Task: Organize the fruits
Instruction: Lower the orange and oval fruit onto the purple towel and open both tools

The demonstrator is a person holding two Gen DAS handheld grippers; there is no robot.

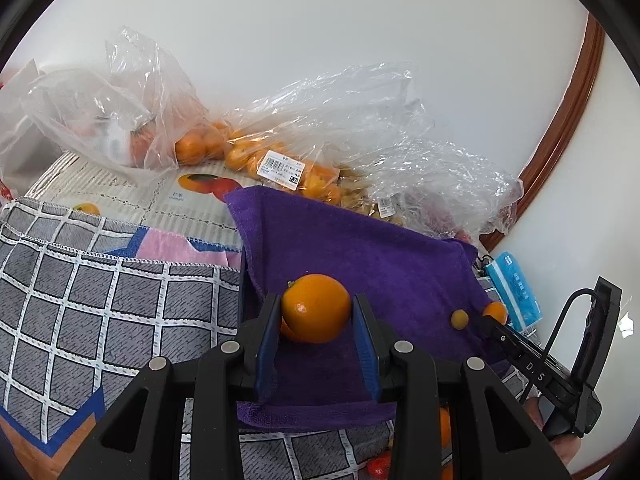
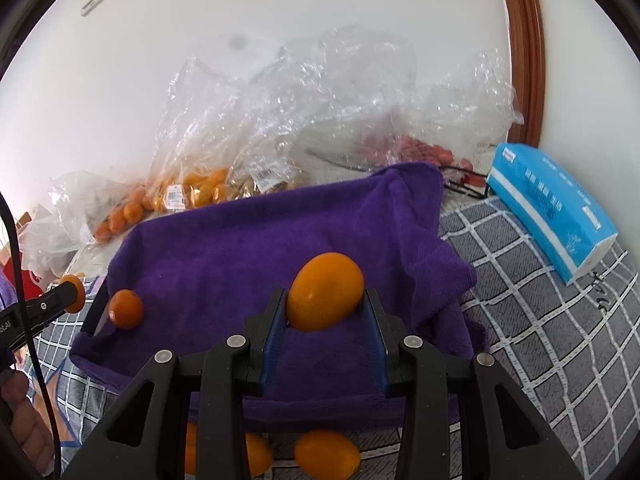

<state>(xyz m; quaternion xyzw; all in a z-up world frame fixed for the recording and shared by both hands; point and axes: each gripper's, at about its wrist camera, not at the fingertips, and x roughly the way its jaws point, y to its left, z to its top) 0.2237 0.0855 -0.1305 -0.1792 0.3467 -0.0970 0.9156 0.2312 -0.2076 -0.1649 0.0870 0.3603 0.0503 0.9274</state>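
At frame centre, the left gripper (image 1: 316, 312) clamps an orange (image 1: 316, 307) above the purple towel (image 1: 360, 248); the right gripper (image 2: 325, 307) likewise pinches an oval orange fruit (image 2: 325, 291) over it.

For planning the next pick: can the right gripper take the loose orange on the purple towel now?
Probably not: the right gripper is shut on a second orange, though nothing covers the loose orange.

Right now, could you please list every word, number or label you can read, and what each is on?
"7.20": price sticker on the bag of oranges.
"D.S": body of the right gripper.
Barcode digits, the second sticker, the fruit-print mat and the blue tissue pack: too small or blurred.
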